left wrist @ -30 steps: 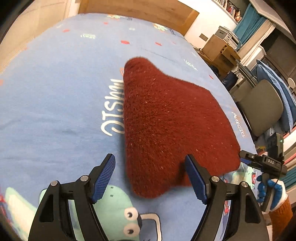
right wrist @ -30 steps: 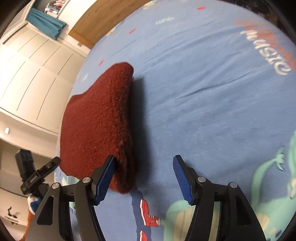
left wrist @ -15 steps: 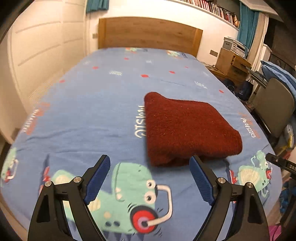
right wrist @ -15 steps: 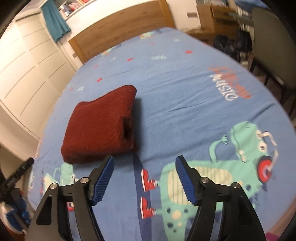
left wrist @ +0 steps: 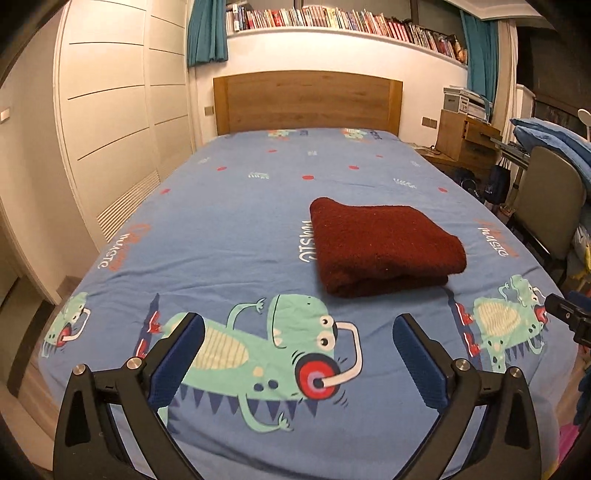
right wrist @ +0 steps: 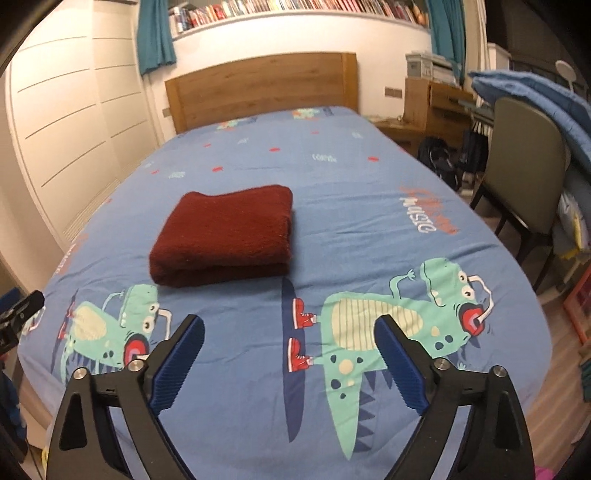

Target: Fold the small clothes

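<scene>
A dark red fleecy garment lies folded into a thick, roughly rectangular bundle on the bed, which is covered by a blue sheet printed with green dinosaurs. The bundle sits toward the foot edge of the bed, well short of the wooden headboard, and nearer the bed's right-hand edge than its left in the left wrist view. Its long axis runs roughly from the foot toward the headboard, slightly skewed. The stacked layers show along the end that faces the foot edge; the rounded fold runs along the side nearest the chair. From the right wrist view the same bundle appears left of centre, its layered end again turned toward the foot edge.

The left tool hangs above the foot edge of the bed, its blue-padded fingers spread wide with nothing between them, apart from the garment. The right tool is likewise spread wide and grips nothing, hovering above the foot edge over the printed dinosaur, well clear of the bundle.

A white wardrobe stands along the bed's left edge. A shelf of books runs along the wall above the headboard.
</scene>
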A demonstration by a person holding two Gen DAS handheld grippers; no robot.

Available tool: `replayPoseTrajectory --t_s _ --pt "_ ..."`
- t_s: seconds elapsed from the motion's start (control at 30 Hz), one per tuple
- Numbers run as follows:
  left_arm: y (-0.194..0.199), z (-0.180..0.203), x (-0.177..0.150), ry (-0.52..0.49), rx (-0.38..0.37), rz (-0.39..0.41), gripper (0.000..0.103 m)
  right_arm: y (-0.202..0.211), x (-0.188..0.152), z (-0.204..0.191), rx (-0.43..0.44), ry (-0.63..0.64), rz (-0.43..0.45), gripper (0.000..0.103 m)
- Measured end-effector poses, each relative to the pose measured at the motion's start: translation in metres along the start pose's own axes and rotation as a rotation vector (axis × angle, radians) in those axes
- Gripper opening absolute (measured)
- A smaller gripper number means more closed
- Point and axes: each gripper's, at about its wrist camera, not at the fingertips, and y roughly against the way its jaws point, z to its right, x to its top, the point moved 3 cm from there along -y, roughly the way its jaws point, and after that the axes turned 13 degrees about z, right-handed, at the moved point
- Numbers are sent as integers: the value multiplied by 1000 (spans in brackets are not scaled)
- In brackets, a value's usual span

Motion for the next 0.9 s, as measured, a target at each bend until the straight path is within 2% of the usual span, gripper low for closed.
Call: replayPoseTrajectory --t_s 0.03,0.43,0.73,0.9 --pt "5 0 -3 6 -1 7 101 7 -1 -3 0 4 15 102" --pt "41 1 -13 12 13 77 101 47 -12 -5 -37 0 81 102" --pt "52 7 -10 -9 69 134 101 61 -14 16 -93 -16 110 102" --pt "46 9 -13 -16 105 134 101 61 -16 23 -115 -29 116 102"
